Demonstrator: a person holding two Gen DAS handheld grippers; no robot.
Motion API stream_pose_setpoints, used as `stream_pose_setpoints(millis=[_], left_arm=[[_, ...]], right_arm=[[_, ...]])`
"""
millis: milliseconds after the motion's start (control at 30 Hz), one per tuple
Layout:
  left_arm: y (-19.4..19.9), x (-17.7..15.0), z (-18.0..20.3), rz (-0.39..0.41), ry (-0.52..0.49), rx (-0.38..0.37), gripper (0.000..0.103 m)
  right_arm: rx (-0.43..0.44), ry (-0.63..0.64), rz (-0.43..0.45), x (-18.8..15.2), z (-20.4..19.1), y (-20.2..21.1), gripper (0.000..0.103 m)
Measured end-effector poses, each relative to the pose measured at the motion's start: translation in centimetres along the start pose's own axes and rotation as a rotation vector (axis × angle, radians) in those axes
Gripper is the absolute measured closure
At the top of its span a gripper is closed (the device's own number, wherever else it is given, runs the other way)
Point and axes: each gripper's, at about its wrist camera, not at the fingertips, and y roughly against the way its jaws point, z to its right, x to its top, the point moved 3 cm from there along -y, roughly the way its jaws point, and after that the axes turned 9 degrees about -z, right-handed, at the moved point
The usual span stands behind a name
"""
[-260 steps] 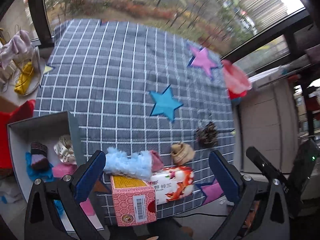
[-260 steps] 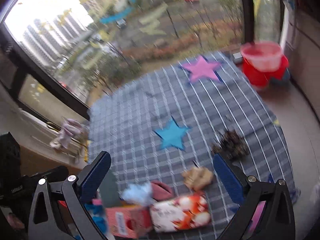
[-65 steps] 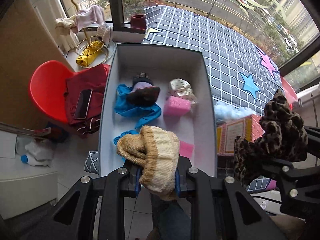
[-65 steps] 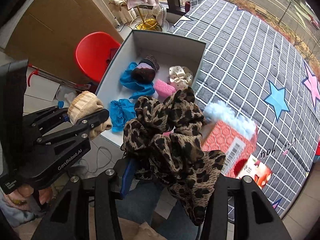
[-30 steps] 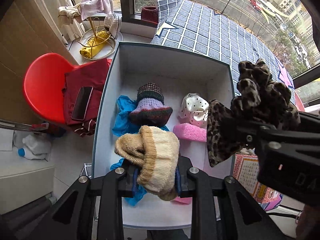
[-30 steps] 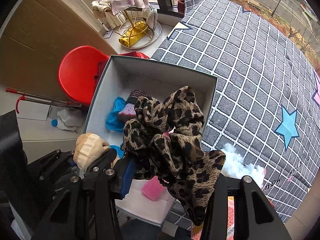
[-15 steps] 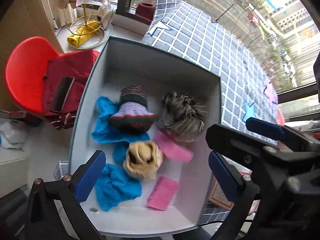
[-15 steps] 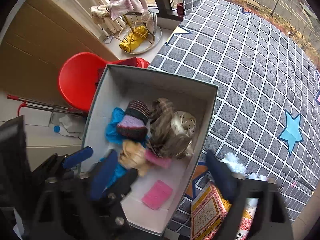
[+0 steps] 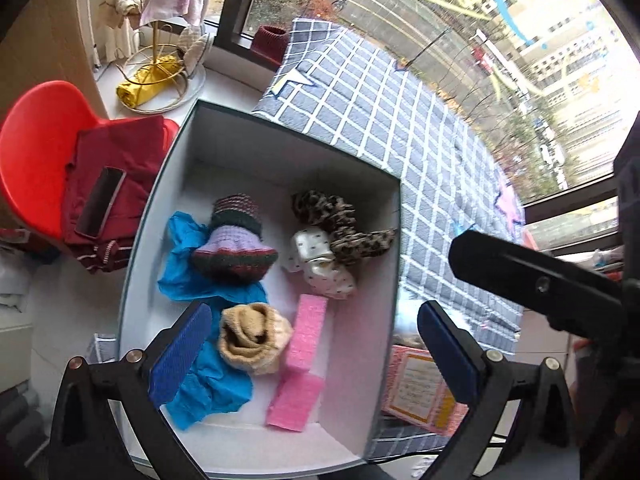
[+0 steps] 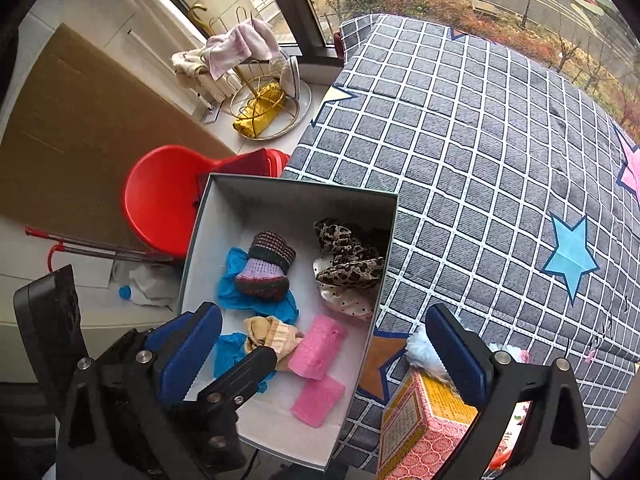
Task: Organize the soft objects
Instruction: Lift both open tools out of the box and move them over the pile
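The left tool (image 9: pixel 316 356) stands wide and empty above the box (image 9: pixel 394 280); the right tool (image 10: pixel 320 354) is opening, nothing between its pads. Inside the box, the tan sock (image 9: pixel 252 338) lies near the front, the leopard scrunchie (image 9: pixel 340 222) by the right wall.

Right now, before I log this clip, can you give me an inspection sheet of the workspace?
Surface: grey checked cloth with star patches.
Job's things: leopard scrunchie, tan sock, knitted sock, blue cloths and pink sponges lie inside the open box; fluffy blue item remains outside.
Clutter: printed carton beside the box.
Grippers: left gripper open, empty; right gripper opening, fingers empty.
Cables: nothing seen.
Surroundings: red chair, window.
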Motion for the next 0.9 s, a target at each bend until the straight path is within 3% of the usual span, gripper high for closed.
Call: stream_pose_setpoints(millis=[200, 500, 700, 900], left_arm=[[0.4, 0.2, 1.3, -0.034, -0.039, -0.013, 0.000], [-1.2, 0.5, 5.9, -0.106, -0.125, -0.022, 0.000], [-2.6, 0.9, 8.7, -0.159, -0.179, -0.006, 0.000], [-3.8, 1.2, 10.3, -0.205, -0.186, 0.015, 0.000]], right_arm=[[0.019, -0.039, -0.001, -0.4, 2.1, 1.4, 0.000], [-0.027, -0.194, -0.015, -1.7, 10.3, 2.9, 0.000], [-0.047, -0.323, -0.139, -3.2, 16.8, -0.2, 0.000], [0.020, -0.371, -0.321, -4.8, 20.0, -6.0, 0.000]])
